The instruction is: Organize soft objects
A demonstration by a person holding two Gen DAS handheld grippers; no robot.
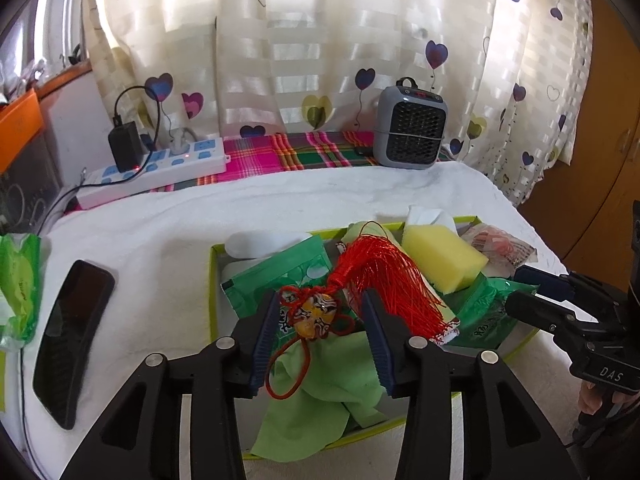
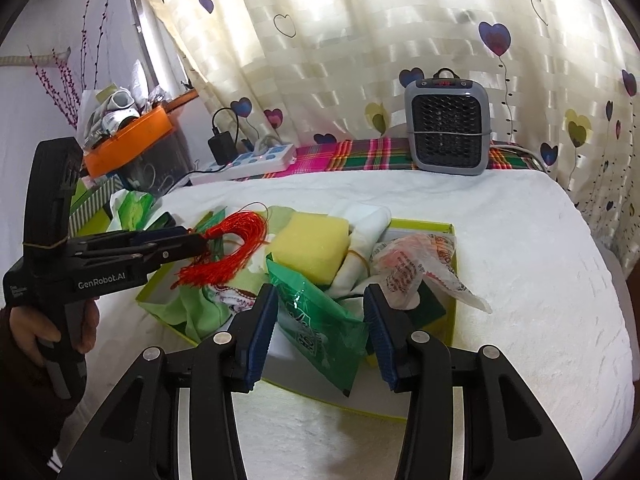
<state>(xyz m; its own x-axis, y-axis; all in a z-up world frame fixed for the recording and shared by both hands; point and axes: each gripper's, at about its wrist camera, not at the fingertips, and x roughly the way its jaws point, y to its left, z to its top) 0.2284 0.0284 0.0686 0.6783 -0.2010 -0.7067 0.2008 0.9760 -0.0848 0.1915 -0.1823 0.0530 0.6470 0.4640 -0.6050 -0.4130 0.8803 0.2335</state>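
A lime-green open box (image 1: 211, 280) (image 2: 450, 320) on the white cloth holds soft things: a red tassel knot (image 1: 380, 276) (image 2: 228, 256), a yellow sponge (image 1: 442, 254) (image 2: 312, 246), green tissue packs (image 1: 276, 280) (image 2: 320, 320), a light green cloth (image 1: 320, 396), white rolled cloth (image 2: 368, 220) and a clear plastic bag (image 2: 416, 256). My left gripper (image 1: 322, 332) is open, its jaws either side of the tassel's painted ornament (image 1: 314, 314); it also shows in the right wrist view (image 2: 192, 242). My right gripper (image 2: 320, 334) is open over a green pack; it shows at the box's right edge (image 1: 516, 286).
A black phone (image 1: 72, 340) and a green wipes pack (image 1: 18, 284) lie left of the box. A power strip (image 1: 160, 172) with a charger, a grey heater (image 1: 412, 128) (image 2: 448, 124) and a plaid cloth (image 1: 296, 152) line the back by the curtain. An orange tray (image 2: 128, 144) stands far left.
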